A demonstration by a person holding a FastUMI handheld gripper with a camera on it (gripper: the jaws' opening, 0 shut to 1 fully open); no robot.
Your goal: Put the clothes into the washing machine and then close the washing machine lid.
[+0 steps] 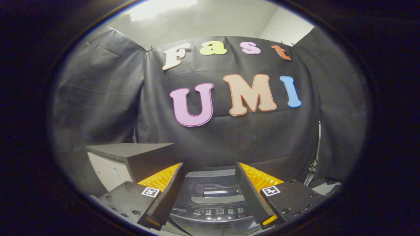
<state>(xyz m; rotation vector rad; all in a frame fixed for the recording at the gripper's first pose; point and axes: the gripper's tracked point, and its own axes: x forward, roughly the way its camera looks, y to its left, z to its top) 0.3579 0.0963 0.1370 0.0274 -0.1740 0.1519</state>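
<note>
The claw [210, 209] stood open, its two fingers [167, 193] spread wide apart with nothing held between them, each finger tapering forward from a dark block that carried a small square black-and-white marker [150, 192].

Between and just beyond the fingers lay the dark grey top-loading washing machine [210, 196]. Its curved control panel [213, 213], set with a row of small round buttons and a small display, sat nearest, low between the fingertips. Just behind the panel the machine's glossy lid [215, 191] lay flat and appeared to be shut, with a bright strip of light reflected across it; the angle was shallow and the lid partly hidden by the fingers, so that reading is not certain. No clothes could be made out on or around the machine from this view.

To the left of the machine, beyond the left finger, stood a boxy cabinet with a dark flat top and a pale front face [108, 170]. To the right, past the right finger, a thin pale cable [316, 154] hung down along the cloth.

Behind all of this the black cloth wall [98, 91] of the booth rose in wrinkled panels, and above it showed a pale ceiling with a bright rectangular light [160, 9].
</note>
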